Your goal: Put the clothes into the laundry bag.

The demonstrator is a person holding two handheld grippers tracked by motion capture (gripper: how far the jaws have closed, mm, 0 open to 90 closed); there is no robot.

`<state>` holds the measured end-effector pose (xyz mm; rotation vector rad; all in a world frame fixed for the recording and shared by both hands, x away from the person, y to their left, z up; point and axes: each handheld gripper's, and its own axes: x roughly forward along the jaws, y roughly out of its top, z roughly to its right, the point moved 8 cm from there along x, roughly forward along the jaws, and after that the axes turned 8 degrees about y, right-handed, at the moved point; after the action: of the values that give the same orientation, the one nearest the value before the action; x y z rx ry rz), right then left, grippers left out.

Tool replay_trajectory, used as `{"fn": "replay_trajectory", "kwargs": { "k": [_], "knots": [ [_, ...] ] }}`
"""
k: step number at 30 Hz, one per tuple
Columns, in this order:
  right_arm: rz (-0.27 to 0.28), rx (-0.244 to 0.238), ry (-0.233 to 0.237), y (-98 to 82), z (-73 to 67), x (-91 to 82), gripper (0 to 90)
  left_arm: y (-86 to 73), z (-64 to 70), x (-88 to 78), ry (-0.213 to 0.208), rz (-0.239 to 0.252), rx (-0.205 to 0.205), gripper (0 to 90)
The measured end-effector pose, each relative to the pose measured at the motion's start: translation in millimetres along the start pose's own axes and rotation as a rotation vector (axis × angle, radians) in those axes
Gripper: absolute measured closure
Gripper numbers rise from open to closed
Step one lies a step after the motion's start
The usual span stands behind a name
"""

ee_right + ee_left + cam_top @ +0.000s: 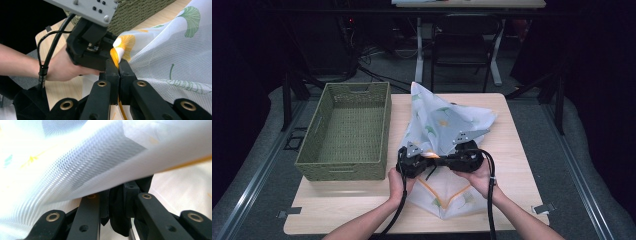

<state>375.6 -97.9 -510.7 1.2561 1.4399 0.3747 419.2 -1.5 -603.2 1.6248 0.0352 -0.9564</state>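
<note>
A: Right gripper – how are the fingers?

B: Pressed tight together, w/ the orange-trimmed edge of the cloth pinched between them. A fold of the hem bunches up just above the tips.

A: And the left gripper?

B: Fingers nearly together, narrow gap at most. Cloth drapes right over the tips in its own view, so I can't tell if they actually pinch it. In the high view it sits just beside the right gripper, both over the cloth, approx. mid-desk.

A: Where's the cloth lying?

B: On the desk, right of the green woven basket, close beside it. Far part is bunched and lifted toward a peak; near part lies flat, pointing at the person's edge.

A: Looks?

B: Thin white mesh, see-through, printed w/ green and yellow leaves, orange border line. Creased and folded over itself where the grippers meet.
</note>
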Motion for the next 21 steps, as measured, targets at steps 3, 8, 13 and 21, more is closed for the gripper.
{"fn": "replay_trajectory", "kwargs": {
  "k": [3, 8, 13, 21],
  "knots": [
    [-0.053, 0.006, -0.013, -8.5, 4.0, 3.0, 88.6, -16.3, 2.1, 12.0, -0.01, -0.096, 0.024, 75.4],
    [-0.075, 0.006, -0.023, -12.7, 7.6, 3.2, 88.5, -20.4, 6.6, 2.7, -0.055, -0.179, 0.105, 52.9],
    [-0.09, -0.011, -0.029, -13.4, 7.4, 3.1, 88.5, -24.1, 12.5, -23.7, -0.101, -0.213, 0.144, 34.3],
    [-0.102, -0.008, -0.048, -17.2, 12.2, 0.5, 88.4, -38.0, -6.0, -57.2, -0.036, -0.24, 0.213, 31.8]
  ]
}}
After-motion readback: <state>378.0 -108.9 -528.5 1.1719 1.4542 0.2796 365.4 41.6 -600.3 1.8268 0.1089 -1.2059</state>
